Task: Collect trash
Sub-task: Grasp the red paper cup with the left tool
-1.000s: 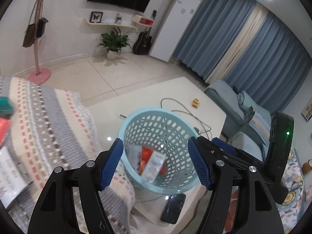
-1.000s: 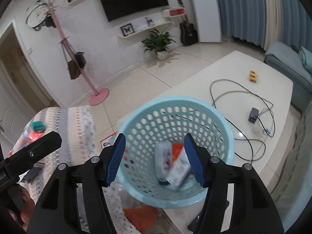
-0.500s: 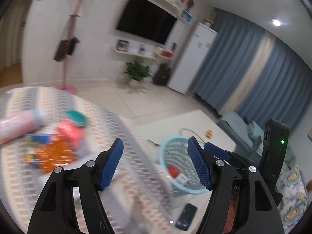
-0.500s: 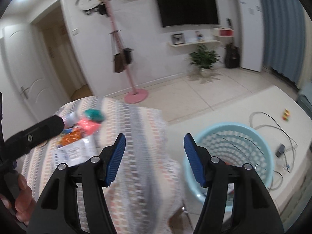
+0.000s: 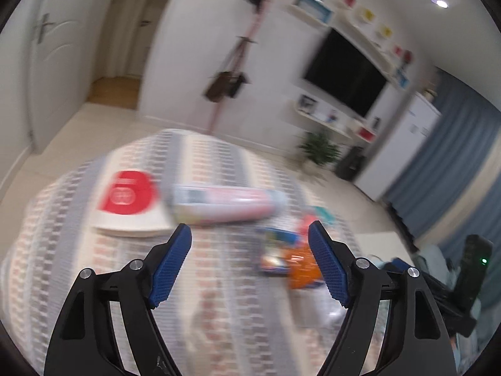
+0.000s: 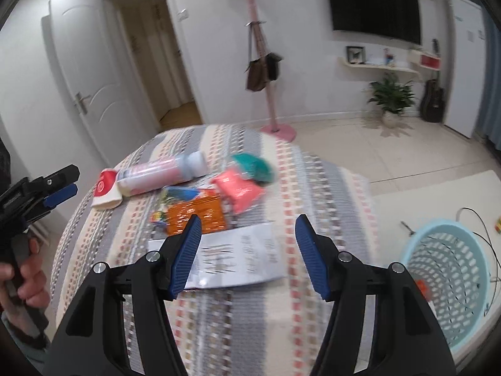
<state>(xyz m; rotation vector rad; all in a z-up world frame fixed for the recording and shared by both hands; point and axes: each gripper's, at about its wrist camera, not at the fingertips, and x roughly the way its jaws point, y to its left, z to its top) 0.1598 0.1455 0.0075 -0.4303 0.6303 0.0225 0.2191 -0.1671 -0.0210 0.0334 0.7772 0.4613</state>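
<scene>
Trash lies on a striped cloth (image 6: 316,188): a pink bottle (image 6: 159,177) on its side, a red and white packet (image 6: 105,192), an orange wrapper (image 6: 195,216), a pink pouch (image 6: 239,192), a teal item (image 6: 253,164) and a white printed sheet (image 6: 231,260). My right gripper (image 6: 245,253) hovers over the sheet, its jaws closing with nothing between them. My left gripper (image 5: 250,266) hangs above the cloth near the bottle (image 5: 225,202) and the orange wrapper (image 5: 300,266), its jaws opening and empty. The light blue basket (image 6: 451,275) stands at the right with some trash inside.
A hand (image 6: 25,279) holds the left gripper (image 6: 59,188) at the cloth's left edge. A white table (image 6: 432,194) with cables bears the basket. Behind stand a pink coat stand (image 6: 272,109), a door (image 6: 84,87) and a potted plant (image 6: 391,97).
Both views have swung left from the basket to the trash on the striped cloth. The left jaws stand a little wider than before. The basket has slid to the right edge.
</scene>
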